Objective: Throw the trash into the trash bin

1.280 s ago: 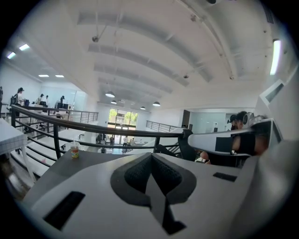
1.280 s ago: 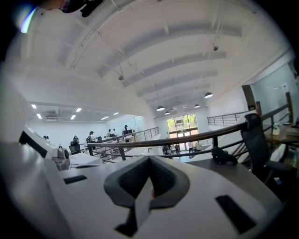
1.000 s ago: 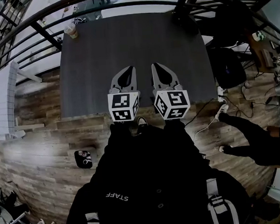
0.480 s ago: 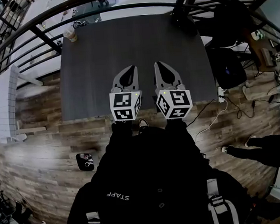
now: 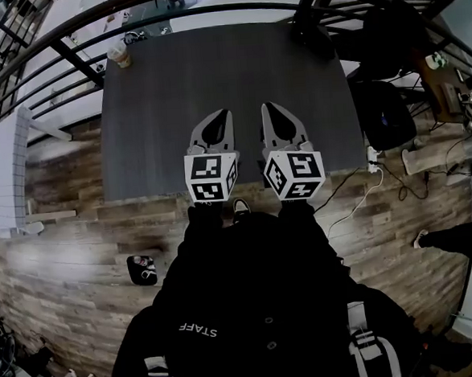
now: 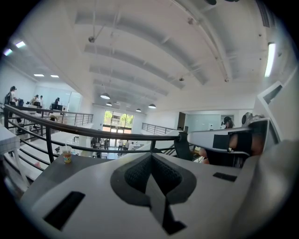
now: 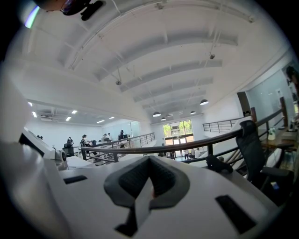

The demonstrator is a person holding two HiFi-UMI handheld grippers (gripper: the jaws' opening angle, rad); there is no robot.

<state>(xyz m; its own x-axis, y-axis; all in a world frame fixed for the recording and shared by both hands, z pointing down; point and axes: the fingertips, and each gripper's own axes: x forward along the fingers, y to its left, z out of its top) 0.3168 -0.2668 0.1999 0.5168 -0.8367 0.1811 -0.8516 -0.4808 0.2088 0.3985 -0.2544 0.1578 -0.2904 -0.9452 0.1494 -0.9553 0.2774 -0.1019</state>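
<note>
Head view: cylindrical cup (image 5: 119,55), matte table (image 5: 220,72).

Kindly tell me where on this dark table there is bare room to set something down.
The table is mostly bare, between the cup at its far left corner and the dark object far right. The shut left gripper and right gripper crowd the near edge.

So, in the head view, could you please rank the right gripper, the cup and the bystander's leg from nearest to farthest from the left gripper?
1. Right gripper: right beside the left gripper, on its right, over the table.
2. Cup: at the table's far left corner.
3. Bystander's leg: on the floor at the picture's right edge, well beyond the table.
</note>
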